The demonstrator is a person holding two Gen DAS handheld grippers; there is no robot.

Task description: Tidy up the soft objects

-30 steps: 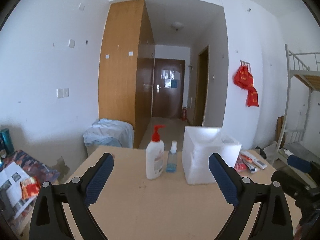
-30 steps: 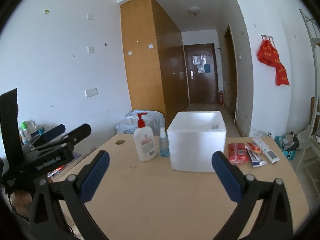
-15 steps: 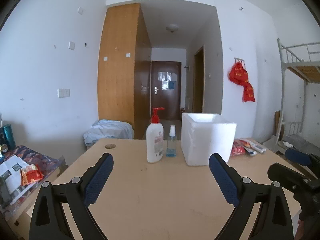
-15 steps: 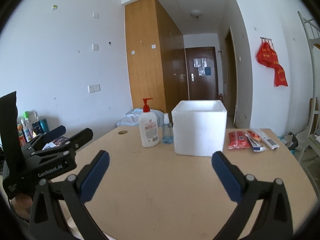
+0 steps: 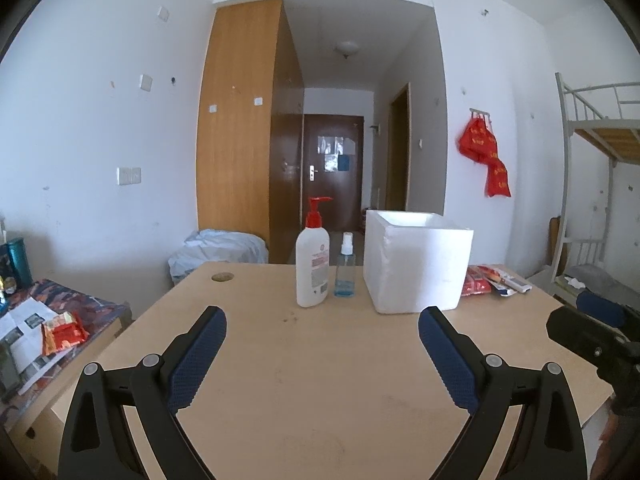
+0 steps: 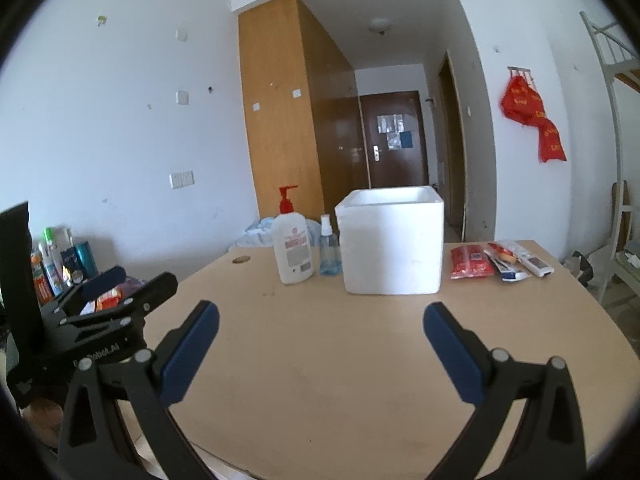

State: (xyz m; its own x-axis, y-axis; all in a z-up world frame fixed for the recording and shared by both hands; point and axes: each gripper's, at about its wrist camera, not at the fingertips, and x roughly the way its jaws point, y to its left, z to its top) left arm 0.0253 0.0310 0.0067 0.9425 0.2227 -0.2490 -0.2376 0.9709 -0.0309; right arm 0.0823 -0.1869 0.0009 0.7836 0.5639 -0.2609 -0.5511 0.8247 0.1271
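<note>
The right wrist view shows the red soft packet [image 6: 471, 262] in full, lying on the table [image 6: 340, 360] just right of the white foam box [image 6: 392, 242], with tubes and a remote beside it; the left wrist view shows that packet [image 5: 475, 283] half hidden behind the box [image 5: 418, 264]. Only the left view shows a second red packet [image 5: 64, 334] on papers on a low surface off the table's left. A pump bottle [image 5: 313, 258] and a small spray bottle [image 5: 345, 266] stand left of the box. The left gripper [image 5: 322, 344] and right gripper [image 6: 320, 336] hover above the table, jaws spread wide, holding and touching nothing.
</note>
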